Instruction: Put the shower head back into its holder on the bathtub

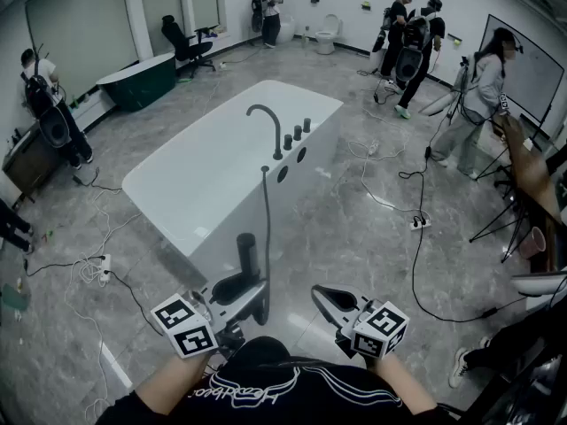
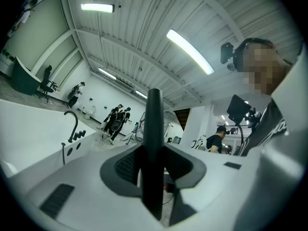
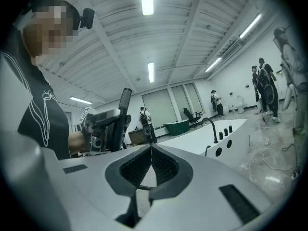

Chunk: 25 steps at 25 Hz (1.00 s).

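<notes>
You've got the shower head clamped upright in the left gripper: slim black stick, black hose running to the white bathtub deck.

The head view looks steeply down from above the person, with the white bathtub at frame centre. Each gripper view sits low, close behind its own jaws, facing about level. Both share its curved faucet, seemingly far off, at mid-left and mid-right.

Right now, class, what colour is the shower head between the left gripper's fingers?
The shower head is black; the left gripper view shows it best.
</notes>
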Each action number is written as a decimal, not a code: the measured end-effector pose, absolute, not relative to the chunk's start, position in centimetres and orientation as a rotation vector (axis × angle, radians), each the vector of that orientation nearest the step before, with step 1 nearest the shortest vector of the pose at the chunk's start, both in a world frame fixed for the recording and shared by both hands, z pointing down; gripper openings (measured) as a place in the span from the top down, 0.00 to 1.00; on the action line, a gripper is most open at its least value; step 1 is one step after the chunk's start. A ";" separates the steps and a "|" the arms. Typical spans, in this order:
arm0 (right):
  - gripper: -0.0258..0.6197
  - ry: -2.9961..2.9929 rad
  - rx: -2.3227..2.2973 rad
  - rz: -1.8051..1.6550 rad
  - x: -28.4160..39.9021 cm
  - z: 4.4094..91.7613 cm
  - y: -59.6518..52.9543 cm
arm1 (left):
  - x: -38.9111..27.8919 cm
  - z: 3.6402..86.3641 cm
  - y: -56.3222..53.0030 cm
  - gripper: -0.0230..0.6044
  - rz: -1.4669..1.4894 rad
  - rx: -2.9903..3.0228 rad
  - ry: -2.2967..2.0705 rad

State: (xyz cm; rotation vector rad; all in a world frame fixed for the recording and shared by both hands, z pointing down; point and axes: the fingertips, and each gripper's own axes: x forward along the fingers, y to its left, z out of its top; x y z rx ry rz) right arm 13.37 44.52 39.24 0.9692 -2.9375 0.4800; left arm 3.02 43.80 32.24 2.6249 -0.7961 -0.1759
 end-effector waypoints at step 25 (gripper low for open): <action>0.93 -2.914 0.956 0.564 14.1 42.8 40.3 | 4.0 29.8 35.8 0.75 -0.248 2.636 -0.768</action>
